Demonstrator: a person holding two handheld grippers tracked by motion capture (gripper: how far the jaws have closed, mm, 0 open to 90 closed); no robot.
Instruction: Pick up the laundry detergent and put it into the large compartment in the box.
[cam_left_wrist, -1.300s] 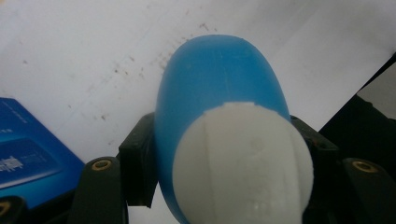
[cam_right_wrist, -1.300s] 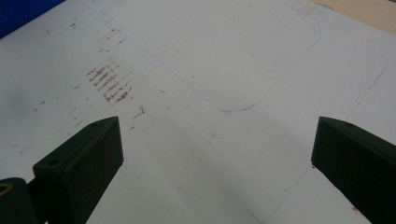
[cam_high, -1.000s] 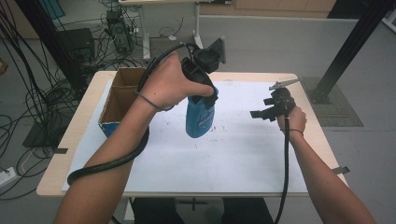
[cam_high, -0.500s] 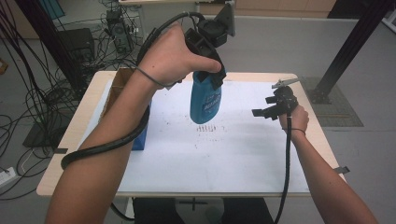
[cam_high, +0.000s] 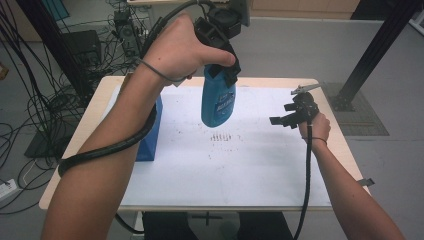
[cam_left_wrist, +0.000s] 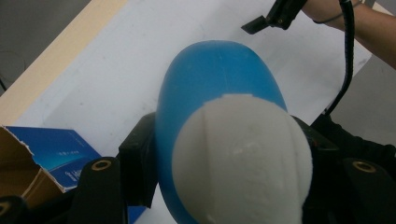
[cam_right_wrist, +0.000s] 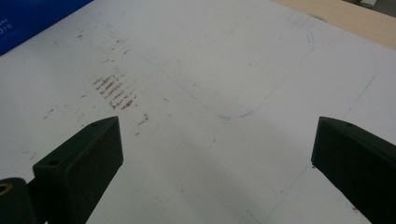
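You have a white sheet (cam_high: 240, 165) covering most of the wooden table (cam_high: 334, 145), with brown smudges (cam_high: 222, 137) near its middle and a thin blue outline (cam_right_wrist: 261, 100) drawn on it. At the table's left side a blue box (cam_high: 150, 140) stands on the sheet. Behind the table, cables (cam_high: 30, 75) lie across the grey floor (cam_high: 310, 45), and a black post (cam_high: 375, 50) rises at the right.

Around the blue box (cam_high: 150, 131) at the left edge of the white sheet (cam_high: 240, 170): bare sheet to its right, open for passing. Above that stretch, a blue bottle (cam_high: 218, 100) hanging in the left gripper (cam_high: 226, 75), off the surface. Farther right of the box, the right gripper (cam_high: 287, 119), wide-jawed, over the sheet's far side.
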